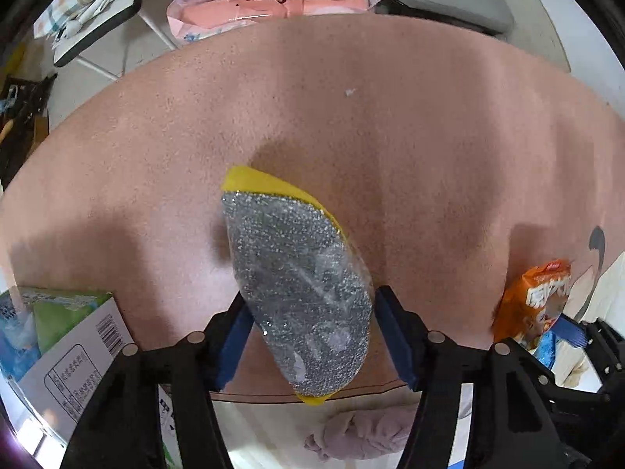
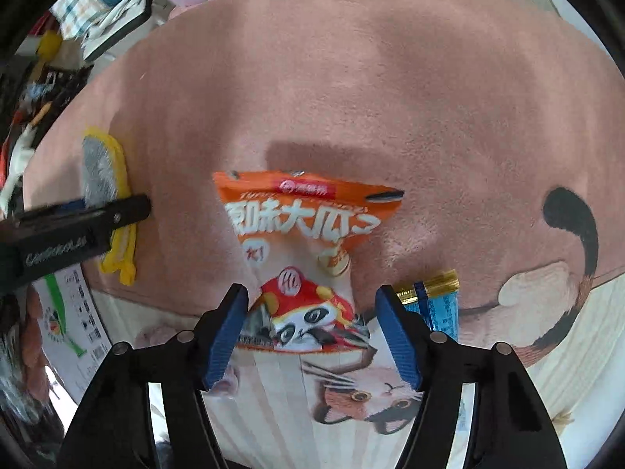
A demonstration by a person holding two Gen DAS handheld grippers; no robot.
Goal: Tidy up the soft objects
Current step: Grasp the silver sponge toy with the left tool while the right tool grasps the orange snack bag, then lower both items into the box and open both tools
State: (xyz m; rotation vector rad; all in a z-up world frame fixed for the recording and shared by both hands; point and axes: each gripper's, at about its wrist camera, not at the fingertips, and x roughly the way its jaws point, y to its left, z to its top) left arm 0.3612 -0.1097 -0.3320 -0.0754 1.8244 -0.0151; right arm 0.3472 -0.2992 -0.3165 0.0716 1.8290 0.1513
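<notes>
A yellow sponge with a silver scouring face, in clear wrap [image 1: 300, 293], lies on the pink plush mat [image 1: 351, 125]. My left gripper [image 1: 312, 336] is open, its blue pads on either side of the sponge's near end, apart from it. An orange snack bag with a panda print [image 2: 300, 258] lies on the mat's near edge. My right gripper [image 2: 312, 332] is open, its pads flanking the bag's lower end. The sponge [image 2: 103, 179] and left gripper also show at the left of the right wrist view. The bag [image 1: 535, 301] shows at the right of the left wrist view.
A blue sachet with a gold end [image 2: 437, 305] lies beside the right pad. A cardboard box [image 1: 66, 351] stands at the left. A pinkish cloth [image 1: 367, 434] lies on the floor below. Pink packages and bags [image 1: 269, 8] crowd beyond the mat's far edge.
</notes>
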